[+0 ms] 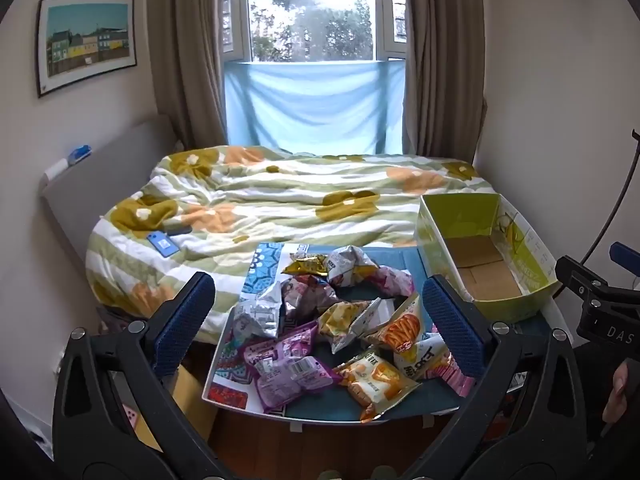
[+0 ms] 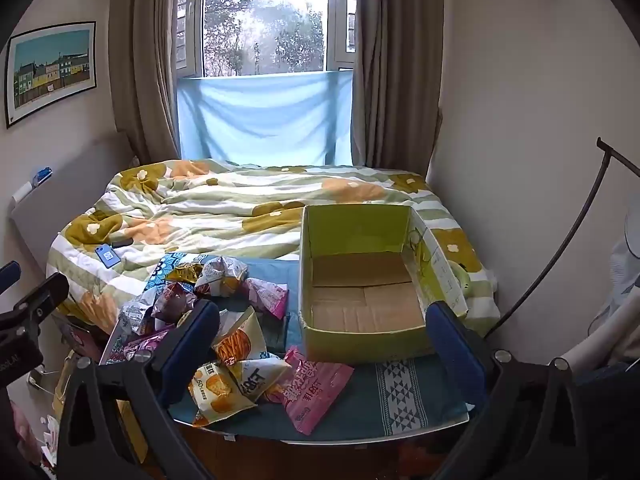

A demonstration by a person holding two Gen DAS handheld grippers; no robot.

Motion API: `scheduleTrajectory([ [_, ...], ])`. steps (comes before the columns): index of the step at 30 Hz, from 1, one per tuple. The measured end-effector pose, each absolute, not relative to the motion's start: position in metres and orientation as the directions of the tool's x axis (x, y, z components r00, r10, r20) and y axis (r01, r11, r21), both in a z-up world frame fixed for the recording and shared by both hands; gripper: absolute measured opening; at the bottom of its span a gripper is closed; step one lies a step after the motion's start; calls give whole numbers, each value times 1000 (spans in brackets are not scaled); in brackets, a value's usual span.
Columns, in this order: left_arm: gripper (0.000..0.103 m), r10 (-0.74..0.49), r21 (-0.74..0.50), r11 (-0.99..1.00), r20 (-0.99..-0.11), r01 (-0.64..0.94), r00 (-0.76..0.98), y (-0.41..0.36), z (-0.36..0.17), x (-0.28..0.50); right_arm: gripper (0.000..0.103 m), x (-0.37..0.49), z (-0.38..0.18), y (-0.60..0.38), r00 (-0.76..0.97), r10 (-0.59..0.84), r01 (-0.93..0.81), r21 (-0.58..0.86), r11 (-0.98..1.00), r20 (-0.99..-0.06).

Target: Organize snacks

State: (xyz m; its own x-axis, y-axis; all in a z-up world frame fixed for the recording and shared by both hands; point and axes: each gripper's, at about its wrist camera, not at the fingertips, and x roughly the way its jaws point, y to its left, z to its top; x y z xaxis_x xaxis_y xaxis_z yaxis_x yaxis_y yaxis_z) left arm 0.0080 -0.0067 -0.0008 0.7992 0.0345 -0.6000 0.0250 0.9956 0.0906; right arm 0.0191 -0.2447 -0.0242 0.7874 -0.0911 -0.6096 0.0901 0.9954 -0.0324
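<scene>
Item: snack packets (image 1: pixel 320 328), a loose heap of small sealed foil and plastic pouches in purple, pink, orange, gold and silver. Judged light, puffed with air, crinkly and slick; contents likely brittle, so a gentle pinch on a crimped end seam or across a flat corner should serve better than a squeeze on the belly

Position: heap lies on a low table (image 1: pixel 420 410) at the foot of the bed, below and ahead of the left gripper (image 1: pixel 320 312), mostly between the lines of its two fingers, none touching the pads. From the right gripper (image 2: pixel 324 332) the heap sits toward its left finger; a pink packet (image 2: pixel 316 392) and an orange packet (image 2: pixel 218 394) lie nearest, low between the fingers

Destination, judged: cardboard box (image 2: pixel 360 344), green-sided, open-topped, nothing inside, just beyond the pink packet and ahead of the right gripper, its near wall between the fingers

Jaws: both grippers spread wide, holding nothing

Surroundings: flowered quilt (image 1: pixel 280 196), blue phone (image 1: pixel 162 245) on it, curtained window (image 1: pixel 312 12) beyond
</scene>
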Motion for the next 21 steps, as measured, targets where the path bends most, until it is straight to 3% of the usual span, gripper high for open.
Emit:
scheduleTrajectory([
  [5,103,22,72,997,-536,20,844,-5,6,0,103,21,-25,-244,782,-83,86,-25,996,-618],
  [21,103,11,52,998,-537,20,843,1,4,0,103,19,-23,-241,793,-104,108,-30,994,-600],
])
